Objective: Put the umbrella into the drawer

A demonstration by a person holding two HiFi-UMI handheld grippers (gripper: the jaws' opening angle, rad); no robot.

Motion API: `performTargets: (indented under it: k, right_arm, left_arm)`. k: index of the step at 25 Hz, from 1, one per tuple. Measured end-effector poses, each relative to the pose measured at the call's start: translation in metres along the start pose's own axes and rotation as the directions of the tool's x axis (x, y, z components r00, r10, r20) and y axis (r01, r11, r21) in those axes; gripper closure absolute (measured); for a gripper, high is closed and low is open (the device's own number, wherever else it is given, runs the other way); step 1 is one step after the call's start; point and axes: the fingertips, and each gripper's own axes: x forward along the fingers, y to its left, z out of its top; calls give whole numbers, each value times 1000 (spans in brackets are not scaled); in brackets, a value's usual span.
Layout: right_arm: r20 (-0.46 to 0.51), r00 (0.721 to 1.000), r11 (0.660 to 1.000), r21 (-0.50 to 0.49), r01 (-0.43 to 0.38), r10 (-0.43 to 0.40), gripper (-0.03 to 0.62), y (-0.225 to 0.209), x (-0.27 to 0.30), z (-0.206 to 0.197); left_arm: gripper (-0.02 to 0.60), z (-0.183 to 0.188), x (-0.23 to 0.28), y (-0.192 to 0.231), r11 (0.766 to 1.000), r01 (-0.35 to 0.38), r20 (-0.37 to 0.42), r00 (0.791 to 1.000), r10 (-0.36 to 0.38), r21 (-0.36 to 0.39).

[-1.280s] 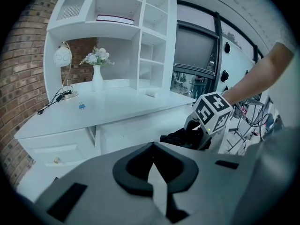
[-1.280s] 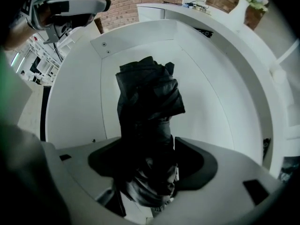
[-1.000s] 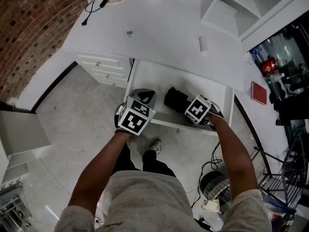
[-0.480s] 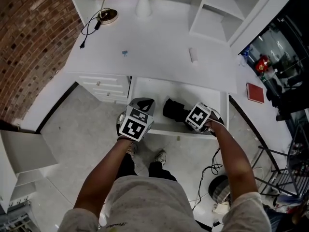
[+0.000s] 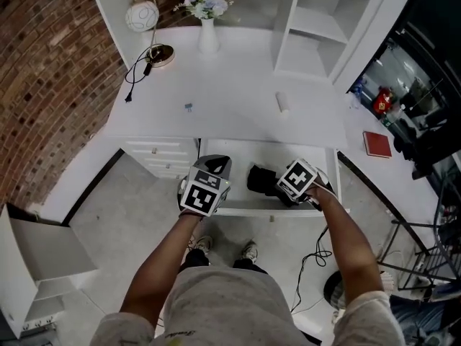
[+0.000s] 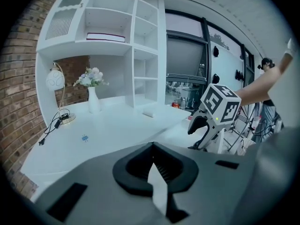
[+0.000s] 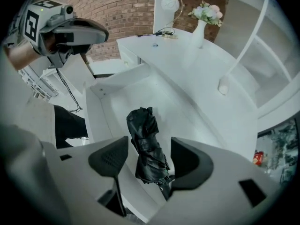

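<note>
The black folded umbrella point(image 5: 261, 179) lies lengthwise in the open white drawer point(image 5: 238, 209) under the desk. In the right gripper view the umbrella point(image 7: 144, 139) rests on the drawer floor, its handle end toward the front wall. My right gripper point(image 7: 149, 159) hangs just above that end, open, one jaw on each side and neither touching. From the head view the right gripper point(image 5: 288, 186) is over the drawer's right half. My left gripper point(image 5: 213, 166) is over the drawer's front left corner. In its own view the left gripper point(image 6: 153, 146) is shut and holds nothing.
The white desk top point(image 5: 230, 85) carries a vase of flowers point(image 5: 208, 9), a lamp point(image 5: 144, 16) with its cable, a small white roll point(image 5: 282, 104) and a blue clip point(image 5: 189, 107). Shelves point(image 5: 310, 27) stand at the back right. A drawer column point(image 5: 162, 157) sits left of the open drawer.
The head view has tilted up, showing more of the desk and shelves. Both grippers keep their places over the drawer, and the umbrella lies where it was.
</note>
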Motion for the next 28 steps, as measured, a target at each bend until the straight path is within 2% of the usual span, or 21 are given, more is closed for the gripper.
performTargets:
  k: [6,13,19,28]
  right_arm:
    - [115,991,996,59,68,-74,314,-4,-33,38]
    - [268,951,980,169,110,-153,347,0,-75,91]
    - [379,891,951,272,149,-248,372,-2,-113,135]
    - [505,802,919,372,130,-318,395,14,-152,193]
  left_arm:
    - [584,15,-9,16,1000,-2,30,1000,3,-4]
    - [584,39,-28,37,1000,-16,75,997,16,5]
    - [584,55,-50,68,999,-41,104,994,42,-10]
    - [584,67,-76,104,998,-58,141,988,60,-17]
